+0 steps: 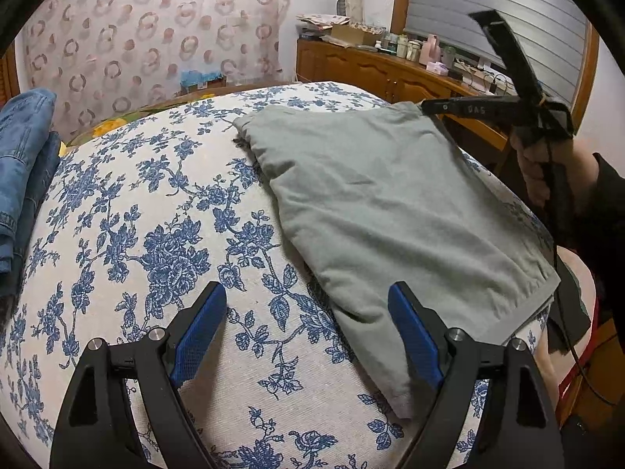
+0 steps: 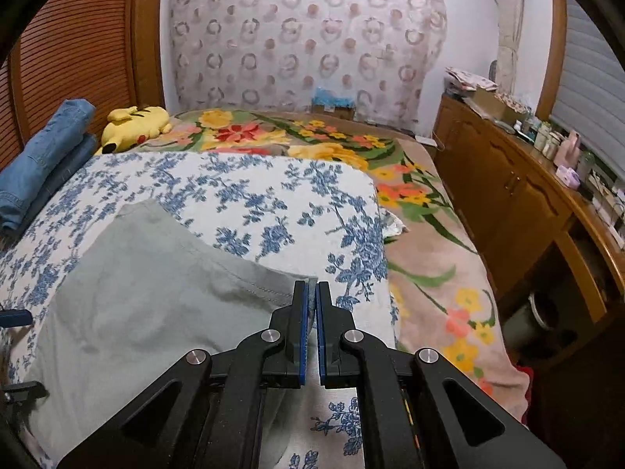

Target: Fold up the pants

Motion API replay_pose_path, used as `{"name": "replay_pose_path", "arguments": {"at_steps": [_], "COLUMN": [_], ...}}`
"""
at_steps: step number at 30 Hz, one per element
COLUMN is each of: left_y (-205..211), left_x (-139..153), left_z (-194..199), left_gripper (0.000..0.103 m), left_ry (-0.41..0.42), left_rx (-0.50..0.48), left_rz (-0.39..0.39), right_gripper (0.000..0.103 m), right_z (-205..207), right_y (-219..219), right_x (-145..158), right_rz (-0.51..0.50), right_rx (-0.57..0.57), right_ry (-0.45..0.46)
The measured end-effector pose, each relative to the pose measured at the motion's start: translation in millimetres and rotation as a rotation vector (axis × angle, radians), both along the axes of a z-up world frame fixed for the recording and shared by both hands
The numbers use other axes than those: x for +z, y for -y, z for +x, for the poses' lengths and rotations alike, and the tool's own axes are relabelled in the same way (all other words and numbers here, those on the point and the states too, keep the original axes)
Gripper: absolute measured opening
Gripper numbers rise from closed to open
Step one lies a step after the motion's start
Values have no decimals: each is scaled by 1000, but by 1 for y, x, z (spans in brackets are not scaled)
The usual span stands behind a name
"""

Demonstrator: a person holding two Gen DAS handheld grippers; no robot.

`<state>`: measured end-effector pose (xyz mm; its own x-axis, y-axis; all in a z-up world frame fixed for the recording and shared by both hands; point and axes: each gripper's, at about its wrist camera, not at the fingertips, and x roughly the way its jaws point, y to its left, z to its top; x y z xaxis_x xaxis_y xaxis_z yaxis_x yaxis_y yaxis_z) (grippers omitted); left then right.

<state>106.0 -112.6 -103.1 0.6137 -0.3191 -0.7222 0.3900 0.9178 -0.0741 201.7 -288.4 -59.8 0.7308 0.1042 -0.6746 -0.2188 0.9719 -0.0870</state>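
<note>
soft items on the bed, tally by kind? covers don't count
Grey pants: 1, a corner pinched in the right gripper
Folded denim garments: 2, stacked
Yellow plush toy: 1
Total: 4

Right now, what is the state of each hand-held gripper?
Left hand-held gripper: open, holding nothing.
Right hand-held gripper: shut on the grey-green cotton pants.

Left gripper (image 1: 306,305): jaws spread wide, nothing between the blue pads, angled down just beside the near edge of the grey pants (image 1: 390,211). Right gripper (image 2: 311,293): jaws closed on the far corner of the pants. A hand (image 1: 535,168) grasps its handle.
</note>
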Motion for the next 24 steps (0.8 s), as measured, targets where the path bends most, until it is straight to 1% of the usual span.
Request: {"name": "replay_pose_path", "arguments": {"at_steps": [8,10,11,12,13,14,15,17,24], "left_y": [-1,-4,-5,-5,-6,-7,-7,-8,-18], "left_x": [1,3,3,4,4,5,6,9,18], "left_z": [-1,-4,-4,-5,-6,-7,-8,-11,-34], "left_gripper": [85,85,85,85,85,85,85,85,86], "left_ry": [7,24,26,29,34,40,46,58,69], "left_rx": [6,17,19,20,24,25,24,25,2], "left_rz": [-4,-16,-19,-21,-22,-22,-20,-10,-9], "right_gripper": [4,5,12,21,26,34,38,43,43], "right_z": [6,4,3,-1,-6,-12,-18,-31,-101], "right_y": [3,7,9,12,13,14,16,19,23], "right_x": [-6,-7,-7,-6,-6,-5,-4,-4,-3], "right_rz": [-6,31,55,62,63,68,78,100,152], "right_rx": [-11,-6,-7,-12,-12,-8,-8,-16,10], "right_ry": [-30,-65,-76,-73,-64,-56,-52,-48,-27]}}
